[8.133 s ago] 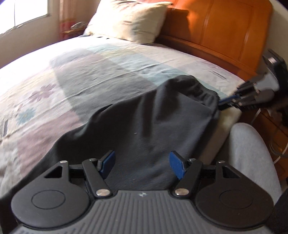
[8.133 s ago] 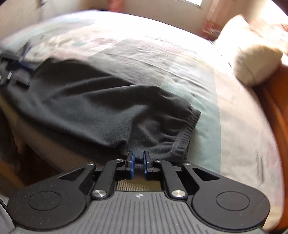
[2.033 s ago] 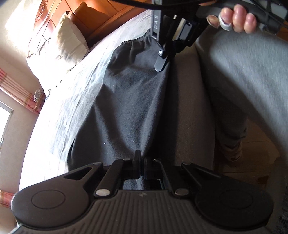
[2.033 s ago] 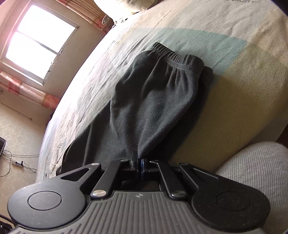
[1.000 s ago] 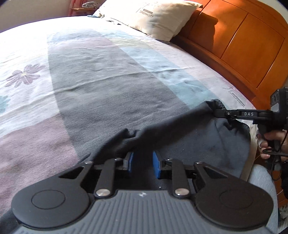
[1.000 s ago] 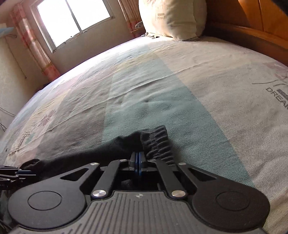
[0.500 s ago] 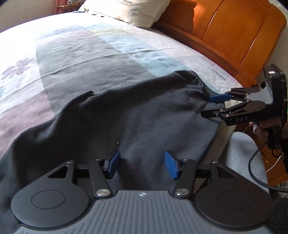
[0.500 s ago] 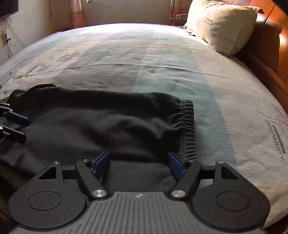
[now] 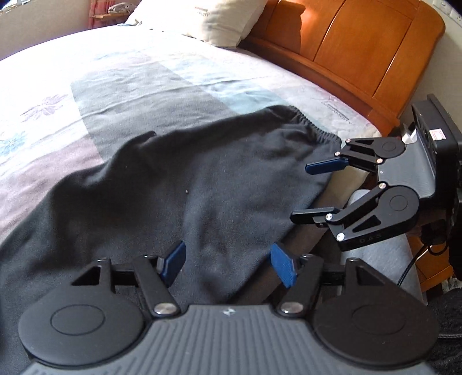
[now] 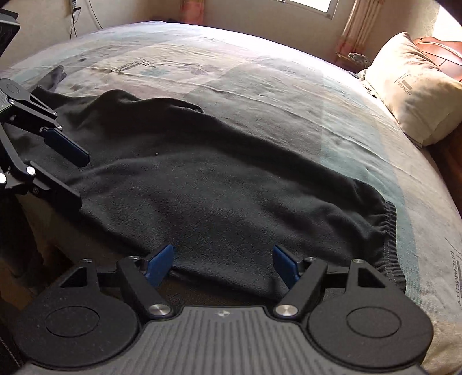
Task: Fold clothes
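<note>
We see a dark grey fleecy garment (image 10: 231,184) of soft matt cloth with a ribbed, gathered waistband. Under it lies a pale patchwork bedspread (image 9: 138,78) of thin, creased woven cloth. The orange wooden headboard (image 9: 361,43) looks smooth and glossy. The cream pillow (image 10: 415,95) is matt, slightly rumpled fabric.

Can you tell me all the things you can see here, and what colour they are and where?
Dark grey fleece trousers: one, spread flat along the near edge of the bed, elastic waistband toward the headboard.
Patchwork bedspread: one, pale grey, lilac and blue with flowers, covering the bed.
Cream pillow: one, against the headboard.
Orange wooden headboard: one, at the head of the bed.
Window: one, bright, on the far wall.
Left tongs: black with blue pads, open, holding nothing.
Right tongs: black with blue pads, open, holding nothing.
</note>
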The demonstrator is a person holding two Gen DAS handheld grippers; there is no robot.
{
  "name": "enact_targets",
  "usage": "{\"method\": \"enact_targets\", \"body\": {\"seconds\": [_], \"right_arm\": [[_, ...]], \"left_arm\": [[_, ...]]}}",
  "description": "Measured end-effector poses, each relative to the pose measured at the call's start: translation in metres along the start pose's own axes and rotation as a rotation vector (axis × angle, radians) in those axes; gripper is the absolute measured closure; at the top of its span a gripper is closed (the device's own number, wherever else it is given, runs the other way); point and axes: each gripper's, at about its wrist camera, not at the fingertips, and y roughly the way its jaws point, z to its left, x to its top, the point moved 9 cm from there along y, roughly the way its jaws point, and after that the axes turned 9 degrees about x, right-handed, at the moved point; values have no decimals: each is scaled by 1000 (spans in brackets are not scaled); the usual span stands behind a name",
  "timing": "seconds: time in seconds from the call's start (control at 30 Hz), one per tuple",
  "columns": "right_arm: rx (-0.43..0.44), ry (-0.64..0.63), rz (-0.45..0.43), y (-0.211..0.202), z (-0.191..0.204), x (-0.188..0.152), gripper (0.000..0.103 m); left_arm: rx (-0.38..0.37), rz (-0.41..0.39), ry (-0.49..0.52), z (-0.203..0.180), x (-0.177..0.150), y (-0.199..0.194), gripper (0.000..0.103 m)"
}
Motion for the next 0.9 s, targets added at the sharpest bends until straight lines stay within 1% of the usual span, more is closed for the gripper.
{"method": "enact_targets", "body": {"seconds": [0.03,0.13,0.2,0.27,0.33,0.37,0.43,0.47,0.57,0.67,0.77,0.83,0.87,0.9], "right_arm": [[2,2,-13,-4,0,4,24],[-44,-11,-75,-8,-2,27,24],[-49,-17,-98,2,0,37,24],[-38,18,-61,20,0,33,26],[-21,61,-51,24,1,19,27],[-9,85,-44,25,1,12,27],[43,149,-20,18,-3,-2,26],[55,160,-18,13,-4,-6,26],[62,141,7,5,-2,-5,27],[73,103,-51,5,3,22,27],[104,86,-95,19,3,52,27],[132,90,-90,36,4,63,26],[146,92,-87,44,5,68,26],[159,94,-84,52,5,71,26]], "left_arm": [[13,-11,-11,3,4,0,36],[60,-26,-18,10,12,7,36],[88,-23,-11,13,12,13,35],[120,3,-2,16,7,19,35],[131,45,-9,20,-6,23,34],[125,52,-13,21,-12,24,32],[91,32,-9,21,-16,21,24],[78,32,-12,23,-12,20,24],[56,-3,-48,33,10,13,24],[32,-43,-91,45,34,7,24],[8,-106,-158,69,66,4,24],[18,-138,-163,85,82,9,23],[24,-137,-168,93,87,15,23],[23,-114,-179,102,89,25,23]]}}
